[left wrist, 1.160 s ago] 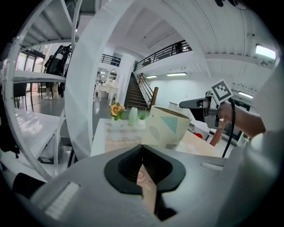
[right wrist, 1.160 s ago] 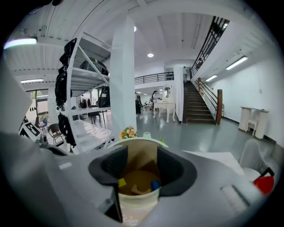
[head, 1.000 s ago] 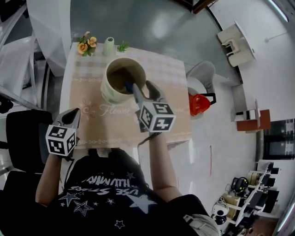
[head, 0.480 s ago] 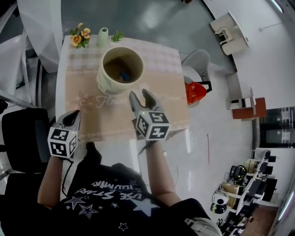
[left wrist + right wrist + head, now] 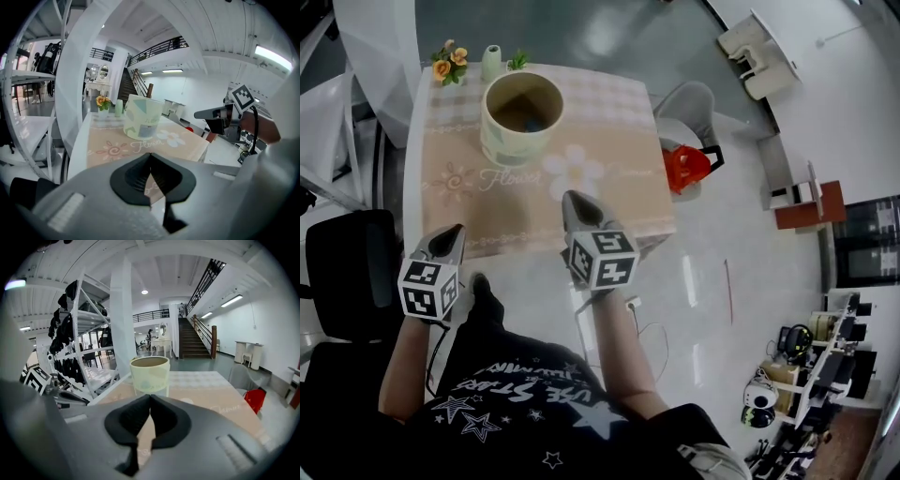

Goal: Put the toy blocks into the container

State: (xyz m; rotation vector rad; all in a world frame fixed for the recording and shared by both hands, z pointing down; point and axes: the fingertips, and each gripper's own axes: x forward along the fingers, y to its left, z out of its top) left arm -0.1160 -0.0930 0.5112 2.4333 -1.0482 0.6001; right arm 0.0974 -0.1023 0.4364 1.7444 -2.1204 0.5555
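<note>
A pale green container [image 5: 522, 117] stands on the far half of the table [image 5: 619, 178]. A small blue block [image 5: 534, 122] shows dimly inside it. My right gripper [image 5: 574, 199] hovers over the table's near edge, well short of the container. Its jaws have just been closing and now meet with nothing between them. In the right gripper view the container [image 5: 150, 373] stands straight ahead of the shut right gripper [image 5: 150, 397]. My left gripper [image 5: 445, 239] hangs at the near left corner, off the cloth. In the left gripper view the left gripper [image 5: 149, 154] is shut and empty, with the container [image 5: 143, 123] ahead.
Orange flowers [image 5: 443, 67], a small vase [image 5: 491, 62] and a green sprig [image 5: 517, 61] line the table's far edge. A grey chair [image 5: 680, 105] and a red thing [image 5: 684, 167] stand to the right. A black chair [image 5: 347, 272] is at the left and a white rack [image 5: 89, 348] behind it.
Both grippers drew back from the container toward the person. The right jaws, over the container's rim with a blue block, opened, left it inside, then shut.
</note>
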